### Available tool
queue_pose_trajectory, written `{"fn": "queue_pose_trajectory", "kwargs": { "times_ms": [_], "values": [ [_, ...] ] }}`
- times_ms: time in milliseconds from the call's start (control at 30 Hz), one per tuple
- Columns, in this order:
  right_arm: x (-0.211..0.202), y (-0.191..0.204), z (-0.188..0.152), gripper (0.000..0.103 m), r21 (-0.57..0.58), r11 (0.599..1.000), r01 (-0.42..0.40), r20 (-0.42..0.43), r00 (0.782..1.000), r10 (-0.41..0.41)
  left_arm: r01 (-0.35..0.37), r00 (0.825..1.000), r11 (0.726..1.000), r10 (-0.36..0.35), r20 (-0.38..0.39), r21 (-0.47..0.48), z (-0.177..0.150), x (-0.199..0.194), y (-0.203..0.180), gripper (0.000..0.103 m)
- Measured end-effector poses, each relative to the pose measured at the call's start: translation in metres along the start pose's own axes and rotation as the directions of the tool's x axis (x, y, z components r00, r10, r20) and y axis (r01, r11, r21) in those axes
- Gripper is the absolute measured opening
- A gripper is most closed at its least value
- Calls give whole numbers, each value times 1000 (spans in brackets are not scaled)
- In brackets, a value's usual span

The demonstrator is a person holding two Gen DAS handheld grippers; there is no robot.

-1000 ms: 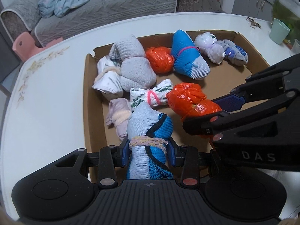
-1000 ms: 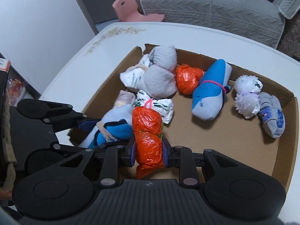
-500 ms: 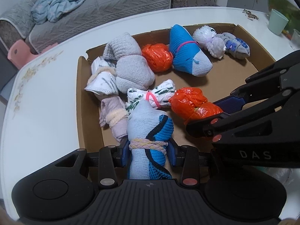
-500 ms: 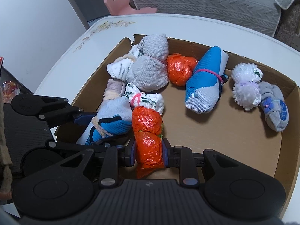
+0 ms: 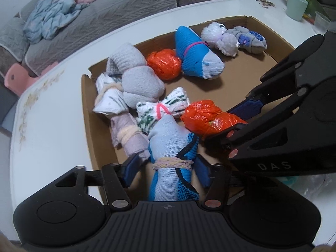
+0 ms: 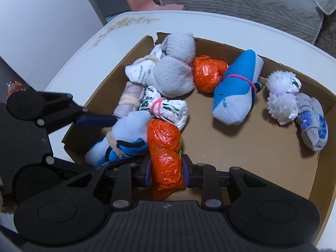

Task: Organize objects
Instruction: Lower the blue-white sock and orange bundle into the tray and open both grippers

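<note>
A cardboard box [image 5: 264,67] [image 6: 252,147] on the white table holds several tied bundles. My left gripper [image 5: 166,168] stands open around a pale blue sock bundle [image 5: 170,147] [image 6: 126,132] tied with a braided band; the pads are apart from its sides. The bundle lies in the box's near left corner. My right gripper [image 6: 166,168] is shut on an orange plastic bundle [image 6: 166,147] [image 5: 205,117] and holds it right beside the blue one, low over the box floor.
Also in the box are a grey sock bundle [image 6: 174,71], a second orange ball [image 6: 208,73], a blue sock [image 6: 237,92], white fluffy balls [image 6: 281,96], a grey-blue bundle [image 6: 313,121] and white patterned bundles [image 6: 163,105]. A green cup [image 5: 296,6] stands at the table's far right.
My left gripper's jaws have opened off the pale blue sock bundle, which now lies in the box. Both grippers have moved forward over the box. The right still grips the orange bundle.
</note>
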State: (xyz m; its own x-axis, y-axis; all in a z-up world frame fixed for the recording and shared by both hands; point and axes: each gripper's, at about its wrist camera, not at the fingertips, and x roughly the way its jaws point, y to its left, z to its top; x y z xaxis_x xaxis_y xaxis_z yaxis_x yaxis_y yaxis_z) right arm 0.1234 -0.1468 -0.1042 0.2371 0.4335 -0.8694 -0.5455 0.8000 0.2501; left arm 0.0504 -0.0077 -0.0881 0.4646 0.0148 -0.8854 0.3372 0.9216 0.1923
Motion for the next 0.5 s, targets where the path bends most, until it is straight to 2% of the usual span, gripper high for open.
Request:
{"fn": "queue_pose_trajectory", "kwargs": {
  "times_ms": [500],
  "values": [
    [2, 8, 4, 32, -16, 999, -29, -2, 1000, 29, -33, 999, 999, 33, -14, 41, -3, -35, 8, 81]
  ]
}}
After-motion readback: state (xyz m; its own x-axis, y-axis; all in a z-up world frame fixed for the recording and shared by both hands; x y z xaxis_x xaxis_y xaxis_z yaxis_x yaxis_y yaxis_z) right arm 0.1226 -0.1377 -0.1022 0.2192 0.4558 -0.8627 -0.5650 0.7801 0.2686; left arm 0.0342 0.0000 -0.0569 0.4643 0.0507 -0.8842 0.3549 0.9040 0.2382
